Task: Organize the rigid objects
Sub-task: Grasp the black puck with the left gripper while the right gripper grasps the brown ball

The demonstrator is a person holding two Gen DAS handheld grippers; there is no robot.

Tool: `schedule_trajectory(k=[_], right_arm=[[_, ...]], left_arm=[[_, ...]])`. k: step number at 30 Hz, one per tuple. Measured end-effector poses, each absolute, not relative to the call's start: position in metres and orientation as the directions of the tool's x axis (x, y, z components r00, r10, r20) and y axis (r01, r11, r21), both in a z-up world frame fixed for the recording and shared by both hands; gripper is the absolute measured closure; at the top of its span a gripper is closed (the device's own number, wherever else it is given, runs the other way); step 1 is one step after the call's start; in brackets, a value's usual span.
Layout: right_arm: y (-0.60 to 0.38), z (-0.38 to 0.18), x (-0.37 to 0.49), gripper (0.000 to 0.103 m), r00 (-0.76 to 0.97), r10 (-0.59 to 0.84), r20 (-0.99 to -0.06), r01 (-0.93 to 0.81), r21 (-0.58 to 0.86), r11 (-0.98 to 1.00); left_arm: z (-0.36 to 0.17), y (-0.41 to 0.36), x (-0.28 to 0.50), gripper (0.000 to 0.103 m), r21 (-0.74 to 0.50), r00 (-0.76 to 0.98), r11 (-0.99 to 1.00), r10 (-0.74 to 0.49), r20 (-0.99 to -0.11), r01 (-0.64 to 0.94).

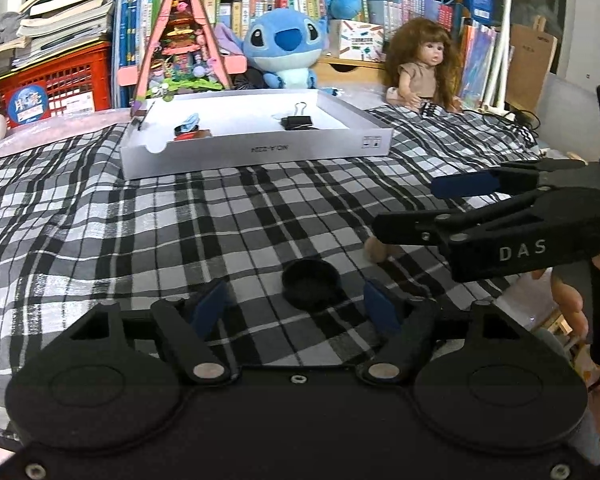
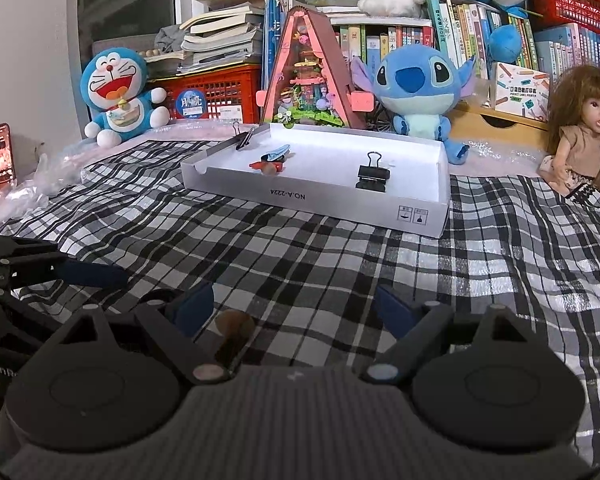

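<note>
Left claw (image 1: 296, 304) is sitting wide open, low over the plaid cloth (image 1: 140, 240), with a black round cap (image 1: 310, 285) lying flat on the cloth between its blue pads (image 1: 210, 304), touching neither. Cap is looking short, matte, smooth-sided. Right claw (image 2: 294, 308) is also hanging wide open, holding nothing; a small brown wooden-looking piece (image 2: 235, 323) is lying on the cloth between its fingers, nearer the left one, shape too blurred to tell. In the left view the right claw is coming in from the right side, its tip just above that brown piece. White shallow box (image 2: 316, 204) is sitting farther back on the cloth, holding a black binder clip (image 2: 373, 176) toward its right and a small red-and-blue item (image 2: 274, 160) toward its left; a second binder clip (image 2: 244, 138) is clamping its far left wall.
</note>
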State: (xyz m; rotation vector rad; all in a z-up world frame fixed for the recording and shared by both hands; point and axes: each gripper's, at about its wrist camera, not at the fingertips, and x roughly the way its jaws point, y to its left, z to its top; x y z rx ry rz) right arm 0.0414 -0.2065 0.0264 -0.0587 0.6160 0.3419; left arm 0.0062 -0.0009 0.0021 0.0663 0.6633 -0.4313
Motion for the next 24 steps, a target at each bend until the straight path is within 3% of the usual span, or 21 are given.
schedule_trajectory(k=[4,9,22,24], right_arm=[[-0.2058,0.0254,0.0405,0.01,0.761,0.298,-0.576,-0.332,0.048,0.942],[-0.2062,0.0227,0.0387,0.01,0.758,0.3,-0.579,-0.335,0.048,0.941],[-0.2085,0.0183,0.0346,0.01,0.794,0.252,-0.553,-0.302,0.0,0.953],[-0.208,0.0179,0.0332,0.01,0.799,0.249,-0.547,-0.303,-0.009,0.953]], left_arm=[[0.0018,-0.0051,0.0035,0.043,-0.07,0.701,0.901,-0.38,-0.603,0.428],[0.0014,-0.0079,0.0025,0.046,-0.066,0.703,0.898,-0.384,-0.599,0.435],[0.0008,0.0002,0.0088,0.072,-0.086,0.725,0.92,-0.355,-0.59,0.381],[0.0006,0.0011,0.0097,0.072,-0.085,0.728,0.923,-0.35,-0.59,0.375]])
